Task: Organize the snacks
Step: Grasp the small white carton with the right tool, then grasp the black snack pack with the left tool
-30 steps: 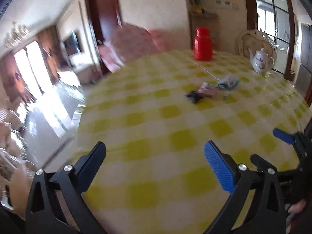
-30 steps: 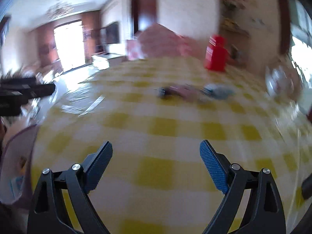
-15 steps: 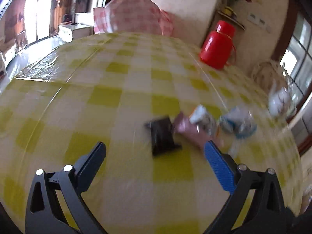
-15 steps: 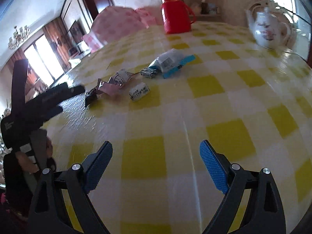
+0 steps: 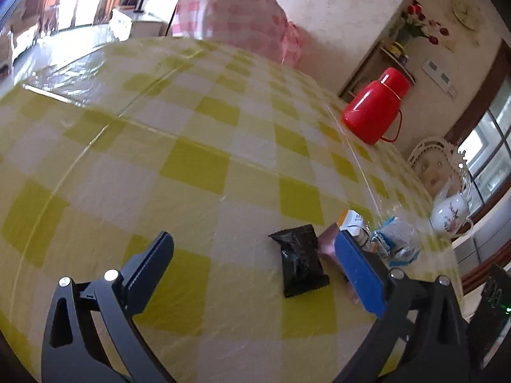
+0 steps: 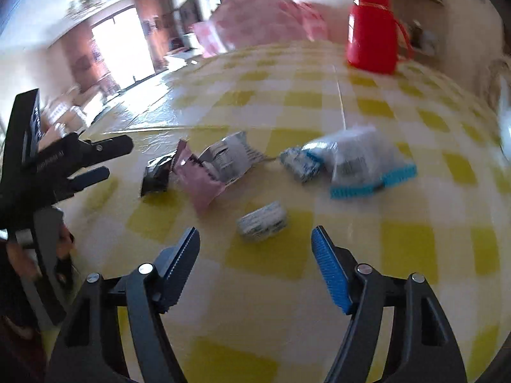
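Several snack packets lie in a loose pile on the yellow-checked table (image 5: 198,166). In the left wrist view a black packet (image 5: 300,261) lies between my fingers, close to the right one. A pink packet (image 5: 327,242) and a blue-white bag (image 5: 397,239) sit behind it. My left gripper (image 5: 252,249) is open and touches nothing. In the right wrist view a small white-blue packet (image 6: 262,221) lies just ahead of my right gripper (image 6: 255,239). Its jaws are closing, with the pads clear of the packet. The left gripper (image 6: 108,159) hovers beside the black packet (image 6: 156,178).
A red thermos (image 5: 373,108) stands at the far side of the table, with a white teapot (image 5: 450,214) to its right. A pink packet (image 6: 201,185), a grey-white packet (image 6: 230,156) and a clear bag with a blue edge (image 6: 367,162) crowd the pile. A pink-checked chair (image 5: 236,22) stands behind the table.
Both grippers have moved in and down towards the snack pile, which now fills the near view. The right gripper's jaws stand narrower than before. The left gripper has rolled.
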Demonstrator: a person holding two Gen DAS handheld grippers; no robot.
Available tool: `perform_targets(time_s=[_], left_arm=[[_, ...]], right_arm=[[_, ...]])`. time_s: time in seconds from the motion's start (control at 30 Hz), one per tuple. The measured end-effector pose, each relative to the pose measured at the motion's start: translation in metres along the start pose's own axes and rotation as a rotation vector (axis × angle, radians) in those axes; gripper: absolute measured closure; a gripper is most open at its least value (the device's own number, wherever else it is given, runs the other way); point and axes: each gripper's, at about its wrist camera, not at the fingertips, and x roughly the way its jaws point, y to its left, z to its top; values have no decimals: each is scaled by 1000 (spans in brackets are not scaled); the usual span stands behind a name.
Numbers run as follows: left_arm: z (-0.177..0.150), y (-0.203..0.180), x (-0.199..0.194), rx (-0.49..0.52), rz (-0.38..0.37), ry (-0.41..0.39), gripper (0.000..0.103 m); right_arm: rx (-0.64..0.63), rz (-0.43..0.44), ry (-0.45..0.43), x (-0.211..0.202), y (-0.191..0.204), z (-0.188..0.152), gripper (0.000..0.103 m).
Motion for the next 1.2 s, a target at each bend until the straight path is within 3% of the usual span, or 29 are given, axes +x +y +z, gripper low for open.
perform_targets(time_s=[0.1, 0.3, 0.47, 0.57, 0.67, 0.87, 1.0, 1.2], left_arm=[[1, -2, 5, 24, 7, 19, 2], [2, -2, 9, 33, 8, 36, 2], [0, -7, 11, 61, 14, 46, 2], [-1, -9, 12, 77, 12, 55, 2], [-1, -10, 10, 95, 12, 60, 2], [-4, -23, 5, 203, 30, 71, 2], [-17, -38, 11, 308, 64, 105, 2], [-24, -41, 15, 331, 83, 123, 2]], right_arm=[[-66, 22, -23, -1, -2, 6, 32], [-291, -6, 75, 22, 21, 9, 39], [-303, 37, 82, 25, 14, 12, 49], [-310, 43, 73, 23, 14, 11, 69], [-313, 23, 54, 15, 22, 3, 69], [-191, -50, -24, -20, 44, -20, 69], [-77, -92, -43, -43, 62, -54, 69], [77, -63, -42, -76, 63, -91, 69]])
